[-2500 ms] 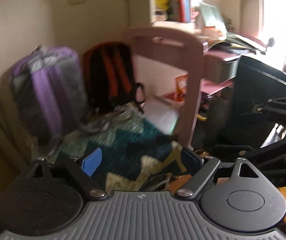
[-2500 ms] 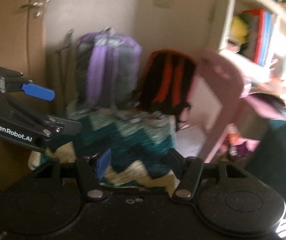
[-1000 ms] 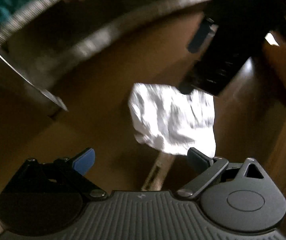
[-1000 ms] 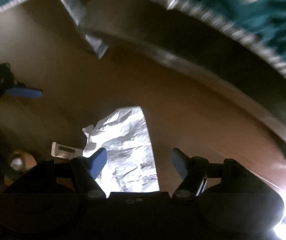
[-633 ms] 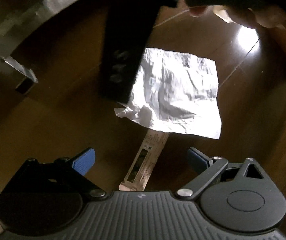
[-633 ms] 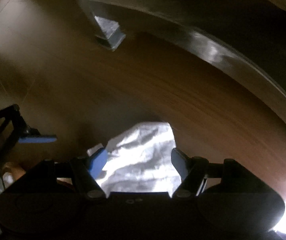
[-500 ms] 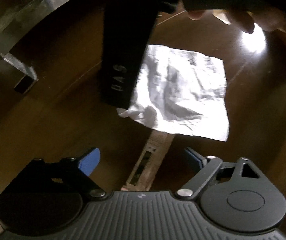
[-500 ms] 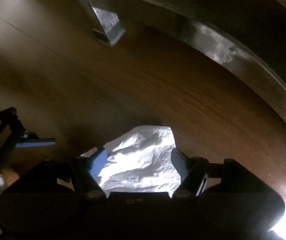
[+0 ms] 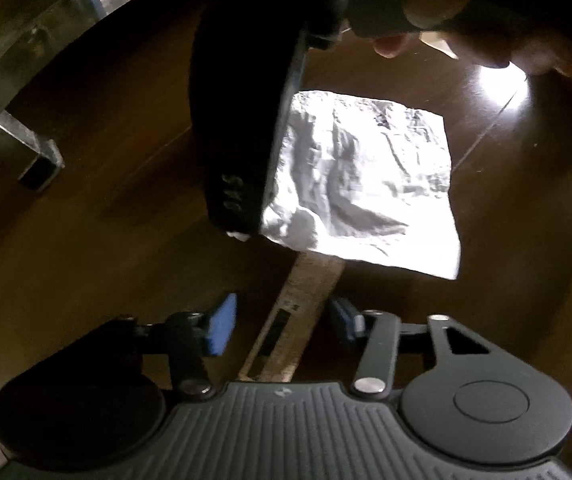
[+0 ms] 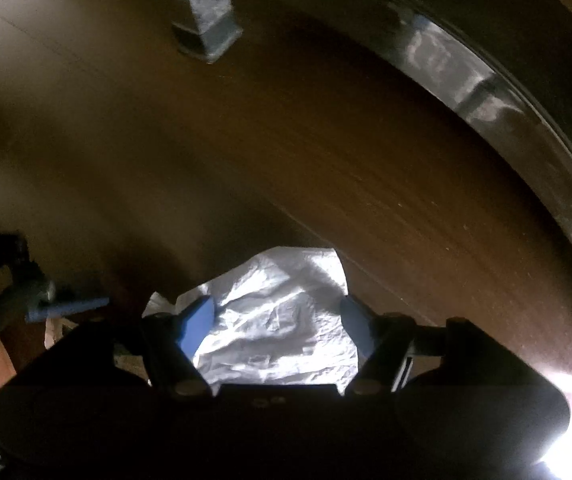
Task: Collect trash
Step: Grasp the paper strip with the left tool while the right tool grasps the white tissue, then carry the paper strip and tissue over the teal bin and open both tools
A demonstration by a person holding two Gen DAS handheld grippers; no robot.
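My left claw (image 9: 284, 322) points down at the dark wood floor (image 9: 106, 240). A thin paper strip (image 9: 286, 332) lies on the floor and runs up between the two blue pads. The pads are closing in on it, but they do not press it yet. The strip's far end goes under a big white crumpled paper (image 9: 365, 188) in the middle of the left view.

My right claw (image 10: 278, 322) points down over that same white crumpled paper (image 10: 278, 320), low in the middle of the right view. Its blue pads stand wide, one on each side of the paper, and they do not squeeze it. In the left view, the right claw shows as a dark block (image 9: 242, 120) covering the paper's left edge. My hand (image 9: 465, 20) is at the upper right, holding it.

A grey metal leg (image 10: 206, 12) stands on the floor at the top of the right view. A long grey rail (image 10: 525, 120) curves down the right side.
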